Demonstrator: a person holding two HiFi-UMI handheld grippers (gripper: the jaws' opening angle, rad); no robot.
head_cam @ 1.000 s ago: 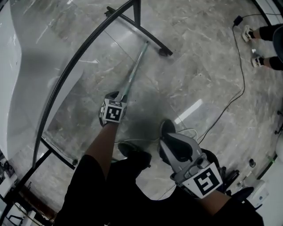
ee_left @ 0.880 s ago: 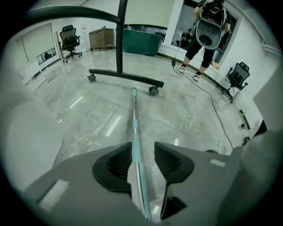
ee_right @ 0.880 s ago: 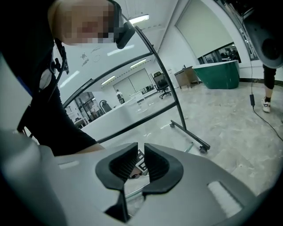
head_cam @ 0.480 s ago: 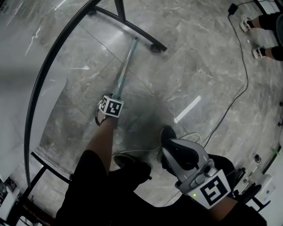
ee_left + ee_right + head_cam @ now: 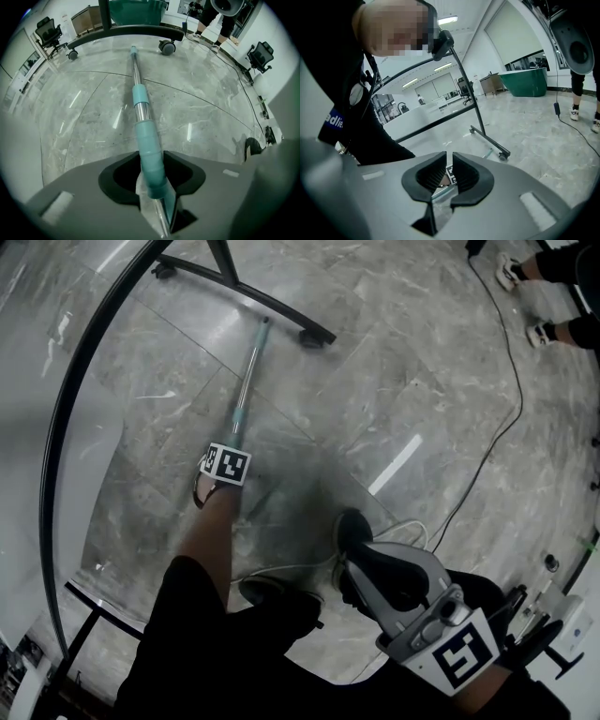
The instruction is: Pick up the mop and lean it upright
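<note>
Found the mop flat on the floor, far end just beside a castor of the rack, cable well right, shoes near its far end.

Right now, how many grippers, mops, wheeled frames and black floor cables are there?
Grippers: 2, left gripper and right gripper
Mop: 1
Wheeled frame: 1
Black cable: 1
Total: 5

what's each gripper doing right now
left gripper: open, jaws just closed slightly, mop handle between them, not gripped
right gripper: shut, empty
</note>
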